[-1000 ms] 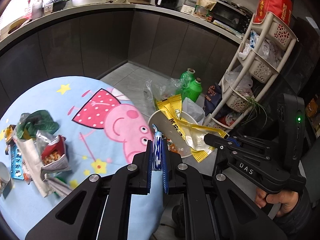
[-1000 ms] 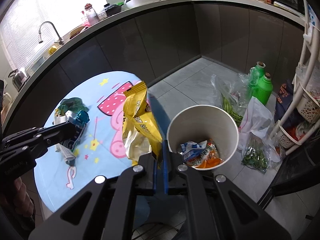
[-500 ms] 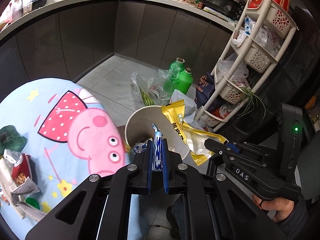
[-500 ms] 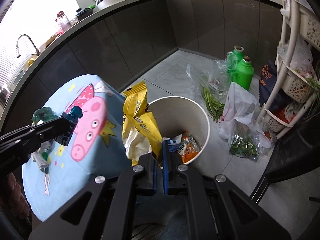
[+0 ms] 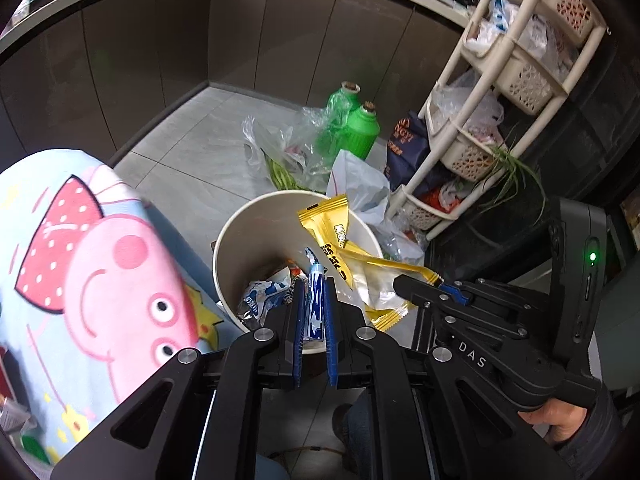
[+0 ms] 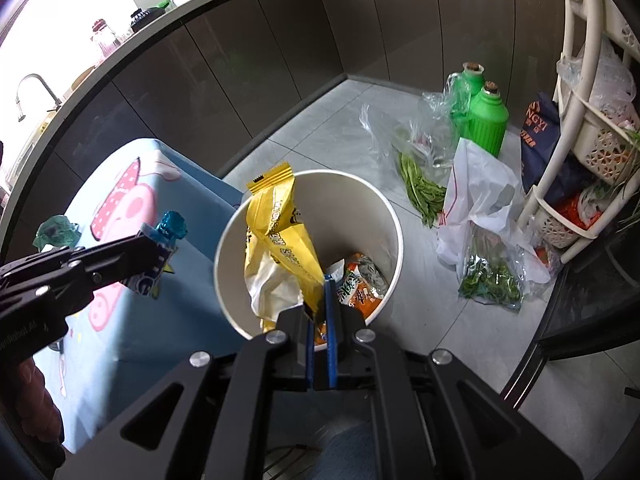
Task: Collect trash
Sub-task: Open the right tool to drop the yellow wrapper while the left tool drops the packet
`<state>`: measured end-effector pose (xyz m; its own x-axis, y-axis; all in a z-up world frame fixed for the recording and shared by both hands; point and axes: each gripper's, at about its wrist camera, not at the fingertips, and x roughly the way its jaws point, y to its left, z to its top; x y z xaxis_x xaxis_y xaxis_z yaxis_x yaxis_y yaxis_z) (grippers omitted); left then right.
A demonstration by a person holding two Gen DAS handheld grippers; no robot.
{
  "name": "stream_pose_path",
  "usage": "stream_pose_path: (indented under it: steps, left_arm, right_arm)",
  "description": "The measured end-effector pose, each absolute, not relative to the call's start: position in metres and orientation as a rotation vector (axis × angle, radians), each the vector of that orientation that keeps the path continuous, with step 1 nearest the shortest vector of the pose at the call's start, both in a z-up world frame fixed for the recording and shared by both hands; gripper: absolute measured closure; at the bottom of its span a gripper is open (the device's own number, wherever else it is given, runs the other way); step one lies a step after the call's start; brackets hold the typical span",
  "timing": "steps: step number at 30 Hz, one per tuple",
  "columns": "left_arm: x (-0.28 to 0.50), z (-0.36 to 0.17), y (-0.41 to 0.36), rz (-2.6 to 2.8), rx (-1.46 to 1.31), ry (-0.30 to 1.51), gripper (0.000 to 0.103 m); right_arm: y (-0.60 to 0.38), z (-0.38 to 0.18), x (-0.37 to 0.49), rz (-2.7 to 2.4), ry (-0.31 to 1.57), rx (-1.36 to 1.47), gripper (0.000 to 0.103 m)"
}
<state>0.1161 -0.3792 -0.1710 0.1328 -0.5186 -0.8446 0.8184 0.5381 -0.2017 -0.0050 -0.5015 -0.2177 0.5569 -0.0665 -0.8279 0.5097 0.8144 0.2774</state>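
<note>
Your left gripper (image 5: 314, 312) is clamped on a blue wrapper (image 5: 315, 308); the wrapper stands upright between the pads, its twisted top above the near rim of the bin (image 5: 240, 232); in the right wrist view the same gripper (image 6: 158, 250) enters from the left, wrapper (image 6: 166, 236) pinched at its tip, just left of the bin (image 6: 384, 208) and over the table edge; your right gripper (image 6: 319, 312) is clenched on a yellow bag (image 6: 280, 236) by its lower corner; the bag rises up and to the far left, hanging over the bin mouth; in the left wrist view the right gripper (image 5: 420, 286) comes in from the right, and the bag (image 5: 336, 244) leans across the right rim of the bin; inside the bin lie an orange packet (image 6: 360, 284) and a white-blue packet (image 5: 262, 298); the bin stands on the floor, just right of the table with its cartoon cloth (image 5: 100, 264); far right of the bin: two green bottles (image 6: 486, 120), plastic bags with greens (image 6: 480, 240) and a cream rack (image 5: 500, 92); more wrappers (image 6: 54, 232) lie on the far left of the table
</note>
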Motion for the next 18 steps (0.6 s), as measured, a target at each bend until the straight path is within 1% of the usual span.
stream_pose_path:
  steps: [11, 18]
  left_arm:
    - [0.126, -0.198, -0.397, -0.967, 0.387, 1.083, 0.094]
    - [0.130, -0.206, -0.403, -0.947, 0.394, 1.094, 0.093]
  right_arm:
    - [-0.518, -0.252, 0.010, -0.328, 0.978, 0.539, 0.096]
    - [-0.523, -0.263, 0.012, -0.323, 0.994, 0.541, 0.093]
